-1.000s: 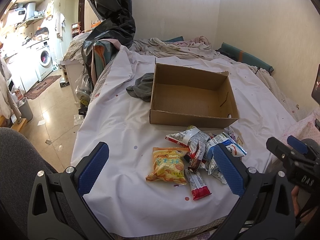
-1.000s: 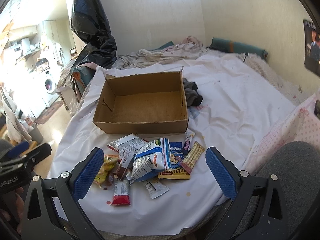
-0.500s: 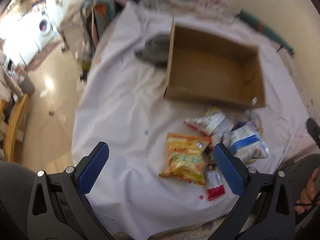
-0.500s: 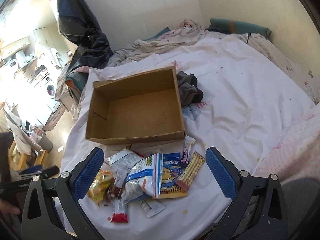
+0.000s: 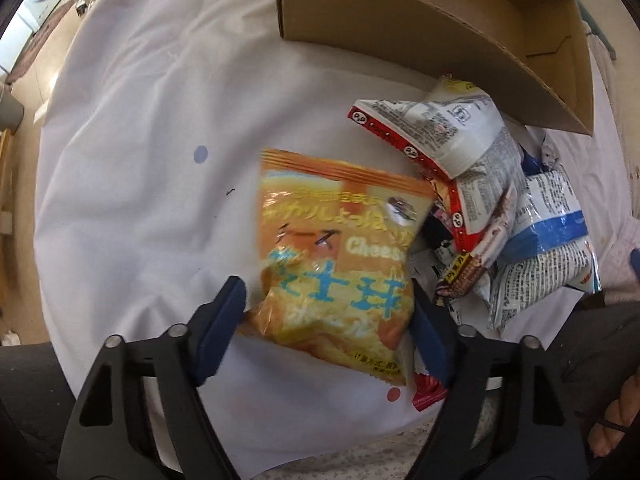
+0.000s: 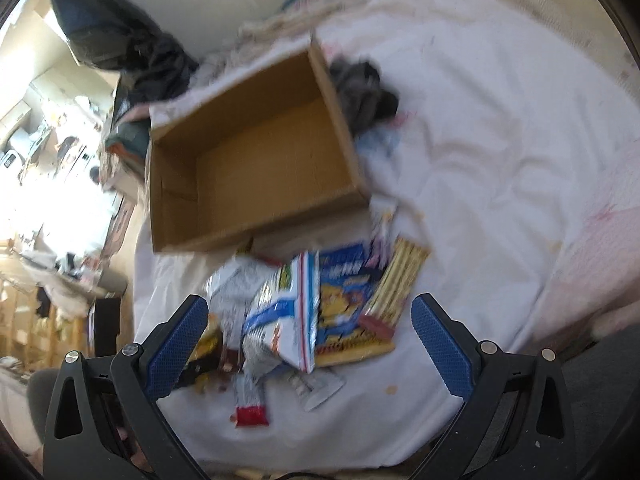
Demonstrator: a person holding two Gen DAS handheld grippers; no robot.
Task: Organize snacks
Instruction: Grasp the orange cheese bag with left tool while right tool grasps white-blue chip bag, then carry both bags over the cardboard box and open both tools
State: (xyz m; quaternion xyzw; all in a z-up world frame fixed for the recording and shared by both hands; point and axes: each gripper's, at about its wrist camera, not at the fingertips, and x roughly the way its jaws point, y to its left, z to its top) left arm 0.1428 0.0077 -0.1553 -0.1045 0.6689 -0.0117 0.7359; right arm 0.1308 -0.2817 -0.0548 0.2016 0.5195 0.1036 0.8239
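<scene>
1. Through my left wrist camera, the left tongs are spread, one blue-padded finger on either side of the lower end of the orange and yellow plastic cheese snack bag. I cannot tell whether the pads touch it. The bag lies flat on the white bed sheet.
2. Just right of that bag, the same view shows a heap: a crumpled white packet with a red dotted edge, a dark brown chocolate bar wrapper and a white and blue printed bag, overlapping each other. Only a corner of a red wrapper peeks out beside the right finger.
3. The open brown cardboard box sits beyond the heap; here I see mostly its near wall.
4. My right wrist camera, somewhat blurred, looks down into the same cardboard box and shows its bare floor, which the left view hides.
5. The right tongs hang spread wide above the heap, gripping nothing. Between the fingers lies the white and blue bag.
6. Only this view shows a blue and yellow snack packet, a long yellow biscuit-stick pack at the heap's right edge, and dark crumpled cloth beside the box.
</scene>
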